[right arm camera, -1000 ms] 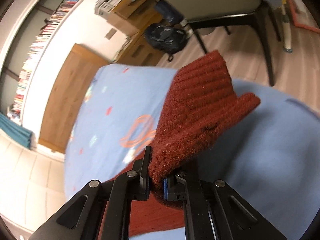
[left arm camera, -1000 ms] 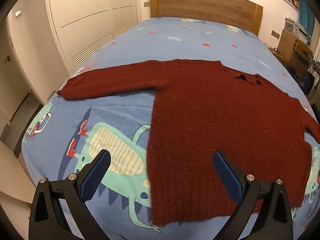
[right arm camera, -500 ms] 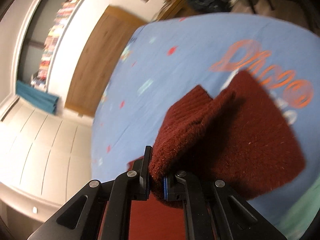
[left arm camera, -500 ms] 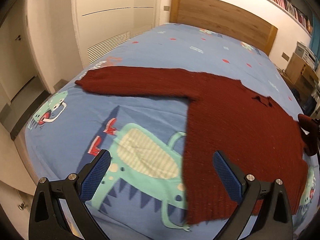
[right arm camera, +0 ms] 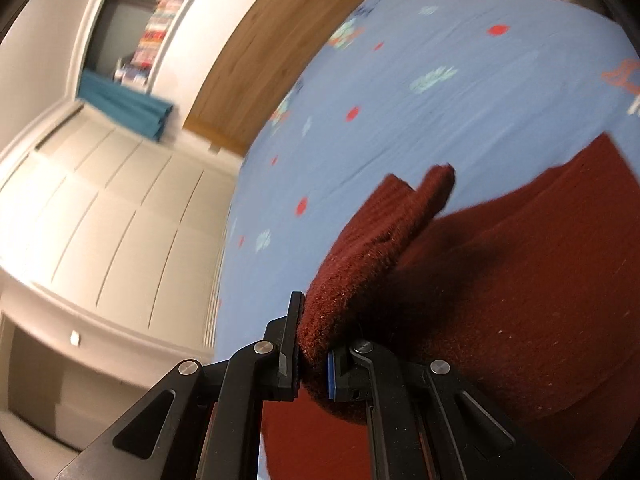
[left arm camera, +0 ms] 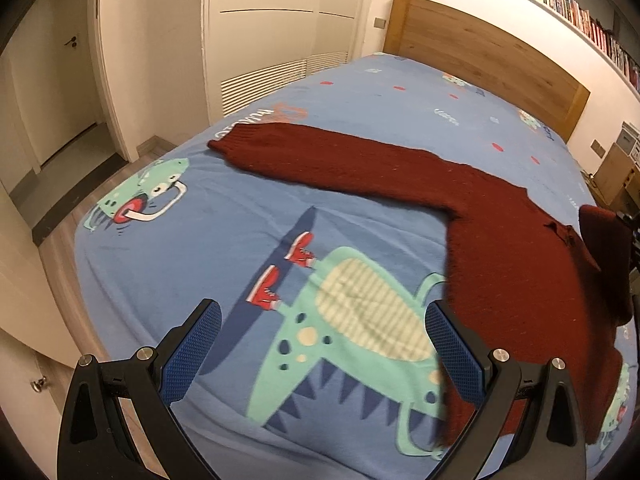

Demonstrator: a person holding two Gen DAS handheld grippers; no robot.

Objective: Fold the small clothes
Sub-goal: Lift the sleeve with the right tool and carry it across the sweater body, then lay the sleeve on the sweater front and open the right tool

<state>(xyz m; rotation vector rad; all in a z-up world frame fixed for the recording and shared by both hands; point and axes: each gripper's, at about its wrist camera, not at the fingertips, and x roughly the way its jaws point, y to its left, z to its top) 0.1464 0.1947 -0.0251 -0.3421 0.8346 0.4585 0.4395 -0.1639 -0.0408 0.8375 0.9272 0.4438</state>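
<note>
A dark red knitted sweater lies flat on the blue cartoon bedsheet, its left sleeve stretched out toward the bed's left edge. My left gripper is open and empty, above the sheet near the sweater's lower left hem. My right gripper is shut on the cuff of the sweater's right sleeve and holds it lifted over the sweater's body. That lifted cuff also shows at the right edge of the left wrist view.
A wooden headboard stands at the bed's far end. White wardrobe doors and a doorway lie left of the bed. The bed's near left edge drops to a wooden floor. Cardboard boxes stand at the right.
My right gripper has carried the sleeve cuff inward over the sweater's body. My left gripper has shifted left, so the left sleeve is more central in its view.
</note>
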